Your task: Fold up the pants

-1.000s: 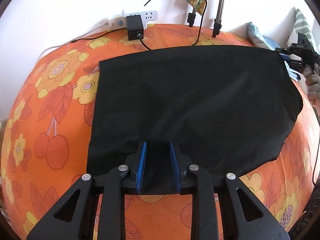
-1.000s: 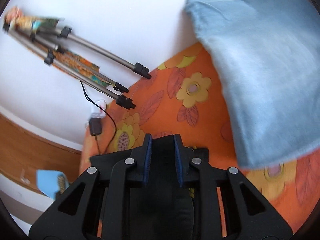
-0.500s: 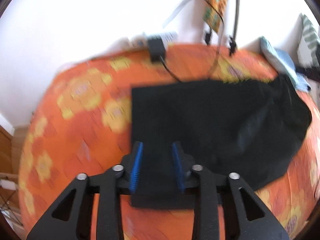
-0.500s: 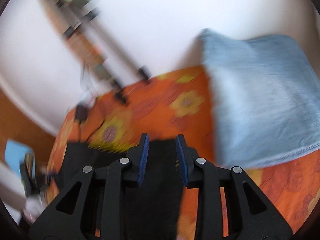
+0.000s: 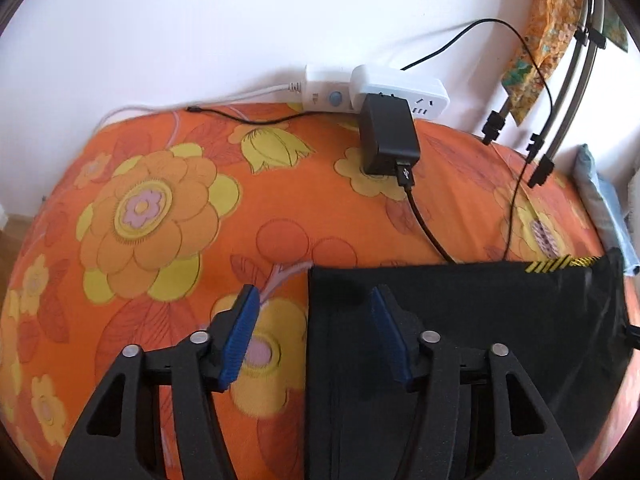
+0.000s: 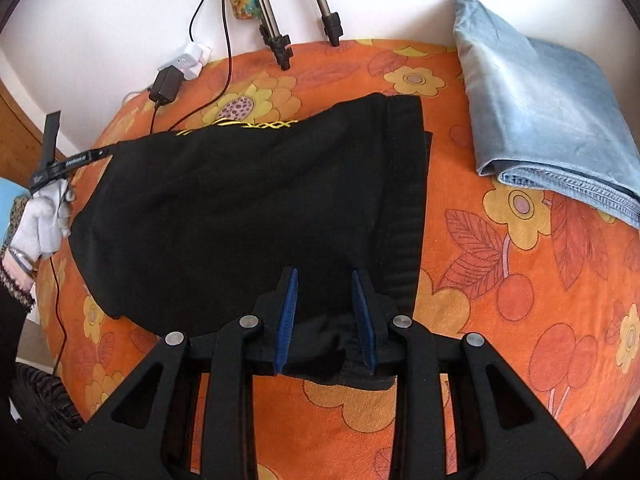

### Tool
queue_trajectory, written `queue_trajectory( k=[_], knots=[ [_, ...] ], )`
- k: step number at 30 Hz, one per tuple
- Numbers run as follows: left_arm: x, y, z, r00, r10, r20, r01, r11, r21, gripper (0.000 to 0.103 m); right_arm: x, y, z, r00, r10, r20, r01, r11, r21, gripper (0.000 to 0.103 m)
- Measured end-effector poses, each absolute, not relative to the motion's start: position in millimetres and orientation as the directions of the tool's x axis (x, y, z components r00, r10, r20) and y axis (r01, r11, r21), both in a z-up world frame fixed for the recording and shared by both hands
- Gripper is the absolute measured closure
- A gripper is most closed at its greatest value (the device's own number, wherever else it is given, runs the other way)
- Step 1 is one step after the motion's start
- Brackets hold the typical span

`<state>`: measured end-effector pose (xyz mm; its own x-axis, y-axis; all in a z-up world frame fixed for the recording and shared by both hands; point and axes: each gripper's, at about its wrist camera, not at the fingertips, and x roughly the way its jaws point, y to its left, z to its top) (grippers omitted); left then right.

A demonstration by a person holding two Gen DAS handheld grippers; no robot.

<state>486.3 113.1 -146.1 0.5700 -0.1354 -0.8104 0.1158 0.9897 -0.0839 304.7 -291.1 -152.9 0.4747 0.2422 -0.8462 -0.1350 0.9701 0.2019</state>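
Black pants (image 6: 240, 208) with yellow stitching (image 6: 256, 126) lie folded on the orange flowered bed sheet (image 5: 160, 208). In the left wrist view my left gripper (image 5: 314, 289) hovers over the far left corner of the pants (image 5: 460, 320). Its jaws are opening: the cloth's left edge runs between them, and neither pad presses on it. A white-gloved hand (image 6: 44, 216) shows at that corner in the right wrist view. My right gripper (image 6: 325, 272) sits at the near edge, beside the waistband, with bunched black cloth filling the gap between its pads.
A white power strip (image 5: 376, 88) with a black adapter (image 5: 386, 140) lies at the wall, and cables trail across the sheet to the pants. Tripod legs (image 6: 276, 36) stand at the far edge. Folded blue jeans (image 6: 540, 112) lie at the far right.
My left gripper carried the cloth toward the wall, then spread its jaws off it. My right gripper rolled and swung from facing the wall and jeans to looking over the pants, now narrower.
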Motion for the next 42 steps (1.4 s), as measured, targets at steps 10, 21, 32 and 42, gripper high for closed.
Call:
queue_trajectory(
  k=[10, 21, 32, 42],
  knots=[
    [491.6, 115.8, -150.0, 0.627, 0.033, -0.778, 0.015, 0.998, 0.054, 0.103, 311.9, -288.0, -157.0, 0.489, 0.205, -0.848, -0.133, 0.978, 0.16, 0.073],
    [496.7, 146.8, -139.5, 0.604, -0.176, -0.778, 0.064, 0.983, -0.173, 0.073, 317.0, -292.2, -152.0, 0.504, 0.241, -0.83, -0.12, 0.971, 0.209, 0.073],
    [498.0, 120.6, -160.2, 0.585, -0.146, -0.798, 0.107, 0.989, -0.102, 0.063, 319.9, -286.0, -156.3, 0.494, 0.231, -0.838, -0.127, 0.973, 0.193, 0.073],
    [500.1, 106.9, -159.8, 0.635, -0.042, -0.771, 0.087, 0.996, 0.018, 0.1, 323.1, -281.4, -160.0, 0.48, 0.206, -0.853, -0.121, 0.978, 0.168, 0.073]
  ],
)
